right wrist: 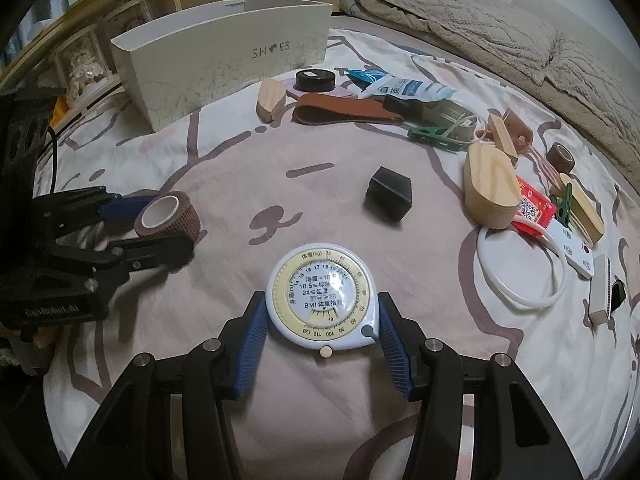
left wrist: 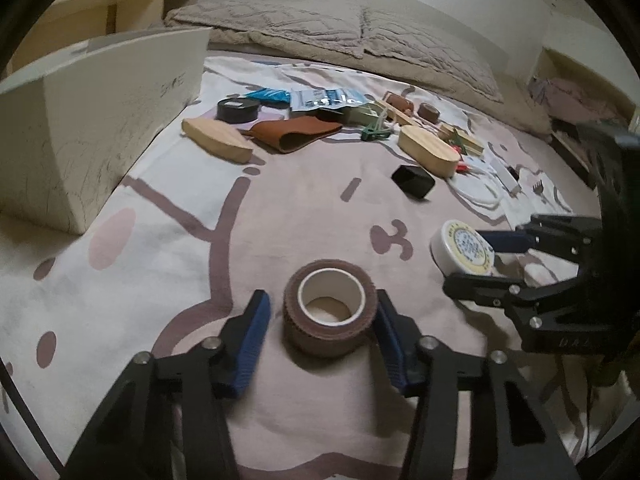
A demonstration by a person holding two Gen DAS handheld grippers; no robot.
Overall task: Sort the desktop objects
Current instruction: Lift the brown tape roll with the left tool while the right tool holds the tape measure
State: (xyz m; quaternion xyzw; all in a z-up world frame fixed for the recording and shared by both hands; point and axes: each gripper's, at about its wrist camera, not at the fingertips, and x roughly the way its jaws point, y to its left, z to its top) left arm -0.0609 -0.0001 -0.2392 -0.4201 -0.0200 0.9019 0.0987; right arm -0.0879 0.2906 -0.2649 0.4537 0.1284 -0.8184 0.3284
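Bedsheet (right wrist: pixel 320 208) w/ cartoon print was worksurface. Left gripper (left wrist: pixel 324 316) spread around tape roll (left wrist: pixel 329 312), right gripper (right wrist: pixel 322 312) clamped tape measure (right wrist: pixel 322 300).

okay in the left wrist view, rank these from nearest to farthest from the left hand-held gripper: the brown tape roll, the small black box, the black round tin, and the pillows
1. Brown tape roll: between the fingers of the left hand-held gripper.
2. Small black box: mid-bed, ahead and to the right.
3. Black round tin: farther back, left of centre, near the white shoe box.
4. Pillows: at the far end of the bed.
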